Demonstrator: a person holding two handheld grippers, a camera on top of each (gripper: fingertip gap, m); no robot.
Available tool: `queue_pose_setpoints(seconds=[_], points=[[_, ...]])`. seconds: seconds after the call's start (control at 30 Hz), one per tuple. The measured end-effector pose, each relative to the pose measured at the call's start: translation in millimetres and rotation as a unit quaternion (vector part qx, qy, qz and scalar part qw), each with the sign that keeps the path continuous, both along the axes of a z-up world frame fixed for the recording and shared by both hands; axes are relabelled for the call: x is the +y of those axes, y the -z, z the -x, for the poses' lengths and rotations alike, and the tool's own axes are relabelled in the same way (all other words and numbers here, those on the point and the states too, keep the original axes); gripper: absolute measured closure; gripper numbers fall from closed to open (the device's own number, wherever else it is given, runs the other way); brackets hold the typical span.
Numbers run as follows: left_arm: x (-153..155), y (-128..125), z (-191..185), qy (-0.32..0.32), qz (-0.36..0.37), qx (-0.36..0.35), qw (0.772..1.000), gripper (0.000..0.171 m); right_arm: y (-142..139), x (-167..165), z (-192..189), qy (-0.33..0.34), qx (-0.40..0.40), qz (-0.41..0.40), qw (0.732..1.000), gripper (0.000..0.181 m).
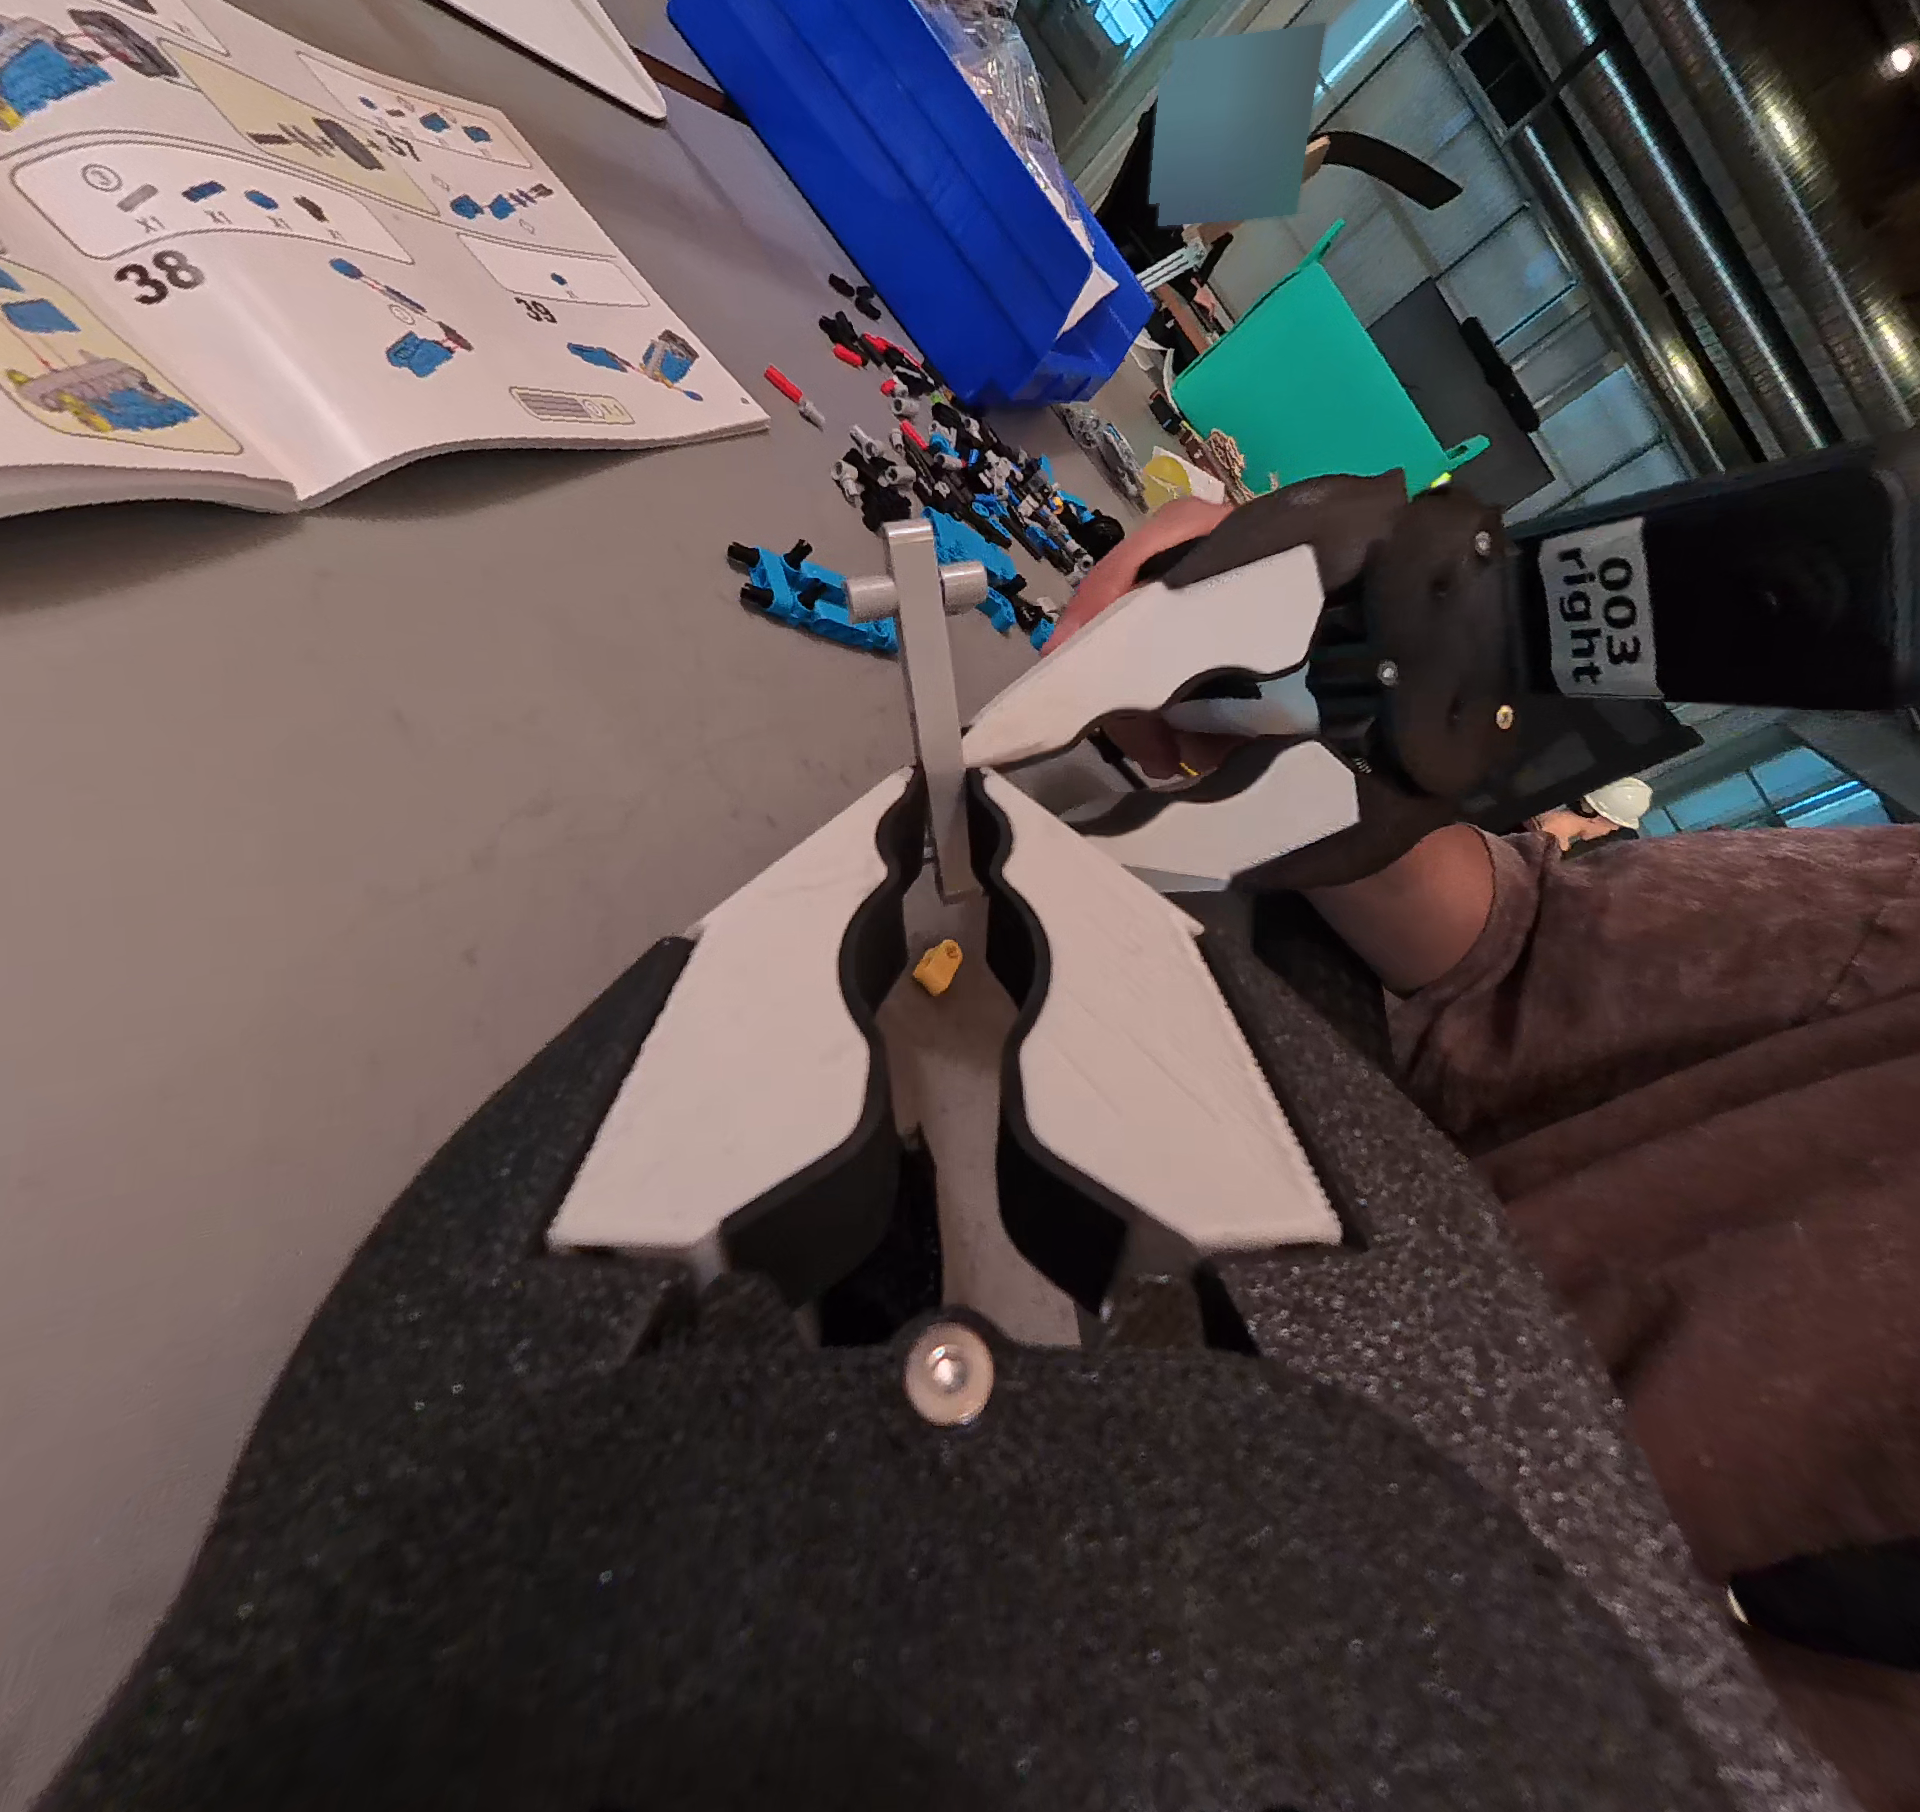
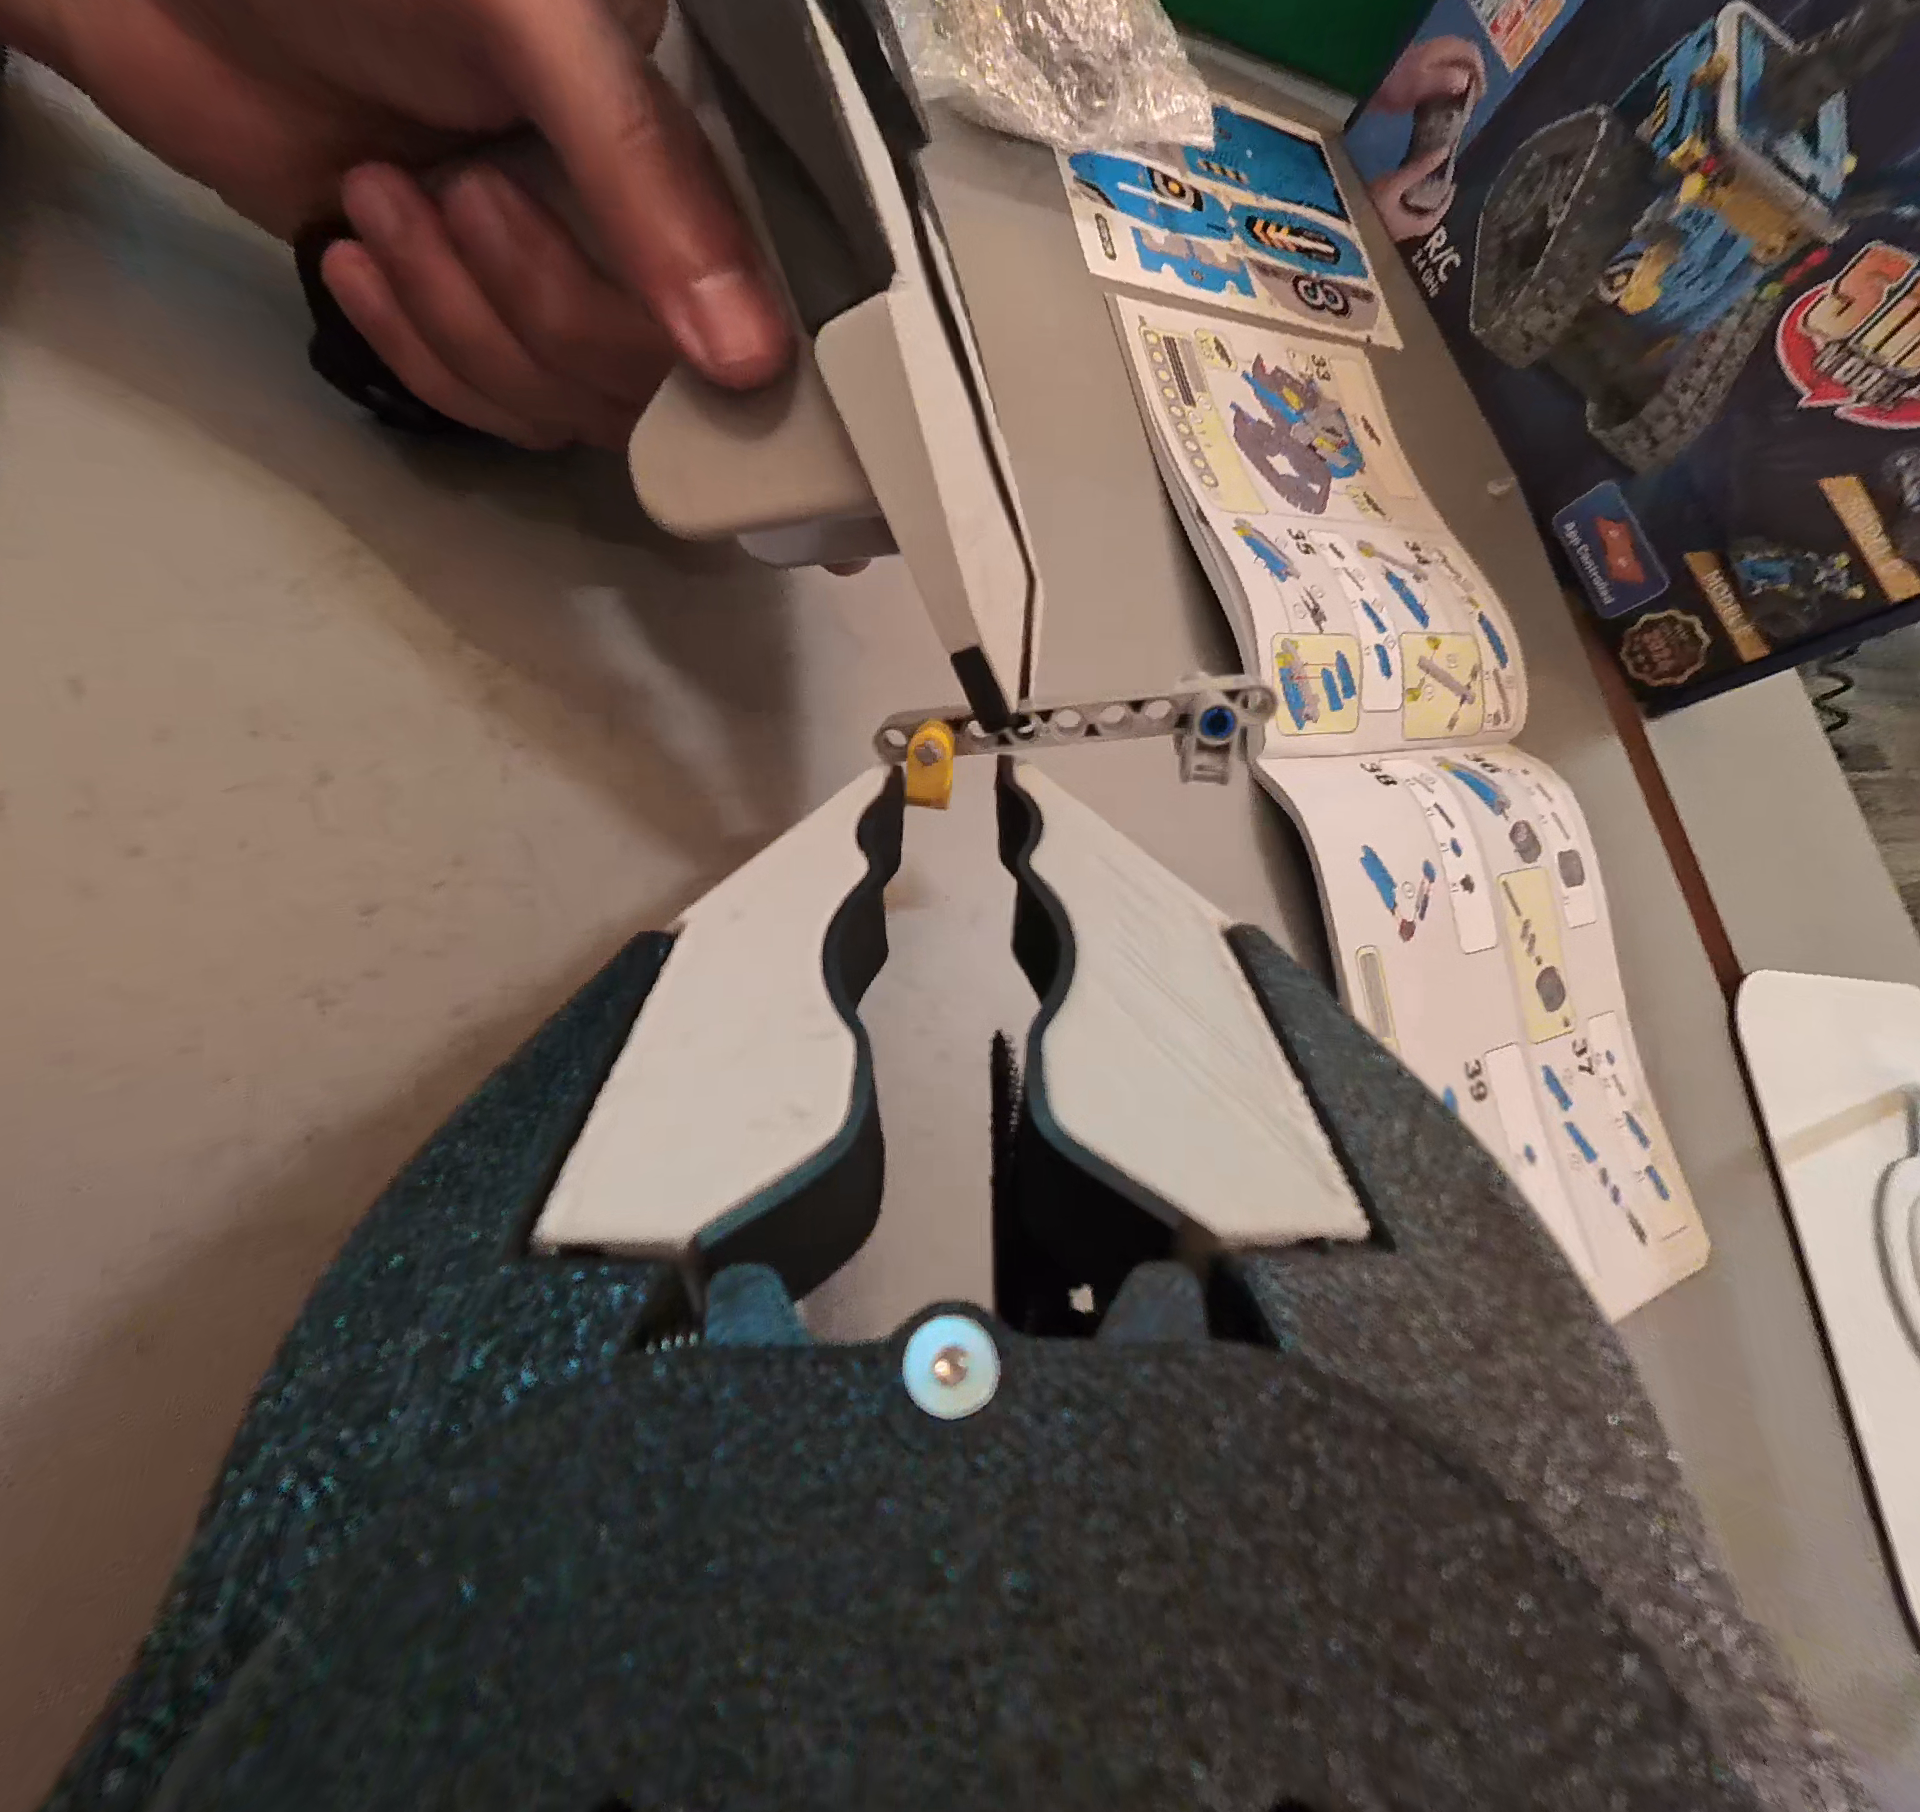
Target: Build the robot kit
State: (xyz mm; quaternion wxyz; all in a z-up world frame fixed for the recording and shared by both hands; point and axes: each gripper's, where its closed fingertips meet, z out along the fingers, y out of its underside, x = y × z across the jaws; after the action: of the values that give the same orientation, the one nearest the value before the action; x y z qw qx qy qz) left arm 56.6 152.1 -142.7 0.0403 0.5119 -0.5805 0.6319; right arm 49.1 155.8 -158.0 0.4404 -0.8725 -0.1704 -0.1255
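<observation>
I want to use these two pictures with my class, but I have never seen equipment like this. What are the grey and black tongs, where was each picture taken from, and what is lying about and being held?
There is no robot here. A person holds a hand-operated two-finger gripper in each hand, with a camera looking along its fingers.

The left wrist view looks along the left gripper, shut on a grey beam with holes. The right gripper comes in from the side.

The right wrist view looks along the right gripper, slightly open beside a small yellow piece pinned to that beam. The hand holds the left gripper.

On the grey table lie an open instruction booklet, loose building pieces, a blue bin, a sticker sheet and the kit's box.
</observation>
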Motion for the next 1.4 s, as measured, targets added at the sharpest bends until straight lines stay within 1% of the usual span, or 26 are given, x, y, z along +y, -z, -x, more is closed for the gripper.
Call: queue_pose_setpoints(seconds=[0.07, 0.13, 0.2, 0.3, 0.4, 0.47, 0.5, 0.53, 0.6, 0.63, 0.77, 0.87, 1.03, 1.1, 1.17, 1.2, 1.27, 1.33, 1.4], points=[[-1.3, 0.6, 0.3, 0.001, 0.0, 0.003, 1.0, 0.165, 1.9, 0.0, -0.1, 0.0, -0.004, 0.003, 1.0, 0.171], [-1.3, 1.0, 0.2, 0.002, 0.002, 0.006, 1.0, 0.165, 2.7, 0.0, -0.4, 0.0, -0.015, 0.006, 1.0, 0.171], [-0.6, -0.7, -0.2, 0.001, 0.008, 0.004, 1.0, 0.165, 0.9, 0.7, 0.0, 0.0, -0.008, 0.0, 1.0, 0.172], [1.0, -7.1, -1.5, -0.008, 0.017, -0.013, 1.0, 0.164, -4.9, 2.5, 0.3, 0.003, 0.037, -0.02, 0.999, 0.172], [5.2, -20.0, -3.6, -0.028, 0.031, -0.046, 0.998, 0.164, -14.8, 3.9, -0.8, 0.009, 0.105, -0.044, 0.993, 0.173], [5.4, -26.7, -4.8, -0.038, 0.024, -0.07, 0.997, 0.164, -22.7, 4.8, -0.7, 0.014, 0.15, -0.061, 0.987, 0.173], [5.1, -28.1, -5.3, -0.041, 0.018, -0.076, 0.996, 0.164, -24.3, 4.8, -1.0, 0.014, 0.148, -0.065, 0.987, 0.173], [4.7, -28.6, -5.6, -0.042, 0.017, -0.079, 0.996, 0.164, -24.8, 4.5, -1.7, 0.012, 0.129, -0.067, 0.989, 0.173], [4.6, -30.0, -5.2, -0.041, 0.029, -0.077, 0.996, 0.164, -25.5, 4.1, -2.4, 0.01, 0.086, -0.068, 0.994, 0.173], [4.7, -31.8, -4.9, -0.039, 0.039, -0.076, 0.996, 0.164, -27.2, 4.3, -1.9, 0.009, 0.08, -0.072, 0.994, 0.174], [4.2, -39.5, -3.8, -0.037, 0.05, -0.092, 0.994, 0.161, -35.8, 3.6, 0.5, -0.004, 0.109, -0.094, 0.99, 0.174], [0.5, -43.8, -2.2, -0.028, 0.055, -0.101, 0.993, 0.15, -44.0, 1.5, 1.7, -0.018, 0.144, -0.112, 0.983, 0.174], [-0.8, -43.4, -1.2, -0.026, 0.05, -0.103, 0.993, 0.157, -40.7, 1.8, -1.6, -0.009, 0.16, -0.109, 0.981, 0.174], [-2.5, -44.7, 0.2, -0.022, 0.054, -0.105, 0.993, 0.15, -40.1, 2.9, -4.0, 0.002, 0.173, -0.11, 0.979, 0.174], [-5.7, -47.1, 1.3, -0.018, 0.06, -0.11, 0.992, 0.138, -41.2, 3.0, -9.0, 0.016, 0.189, -0.115, 0.975, 0.173], [-6.9, -46.8, 1.1, -0.02, 0.054, -0.112, 0.992, 0.132, -41.0, 3.0, -11.2, 0.023, 0.199, -0.117, 0.973, 0.173], [-8.0, -43.0, -0.9, -0.029, 0.021, -0.122, 0.992, 0.131, -40.1, 3.3, -14.1, 0.035, 0.215, -0.117, 0.969, 0.173], [-6.7, -39.1, -3.4, -0.043, -0.022, -0.134, 0.99, 0.135, -39.4, 4.3, -14.7, 0.041, 0.214, -0.119, 0.969, 0.173], [-3.5, -34.9, -5.8, -0.059, -0.058, -0.141, 0.987, 0.146, -38.7, 5.2, -14.6, 0.045, 0.195, -0.119, 0.972, 0.173]])
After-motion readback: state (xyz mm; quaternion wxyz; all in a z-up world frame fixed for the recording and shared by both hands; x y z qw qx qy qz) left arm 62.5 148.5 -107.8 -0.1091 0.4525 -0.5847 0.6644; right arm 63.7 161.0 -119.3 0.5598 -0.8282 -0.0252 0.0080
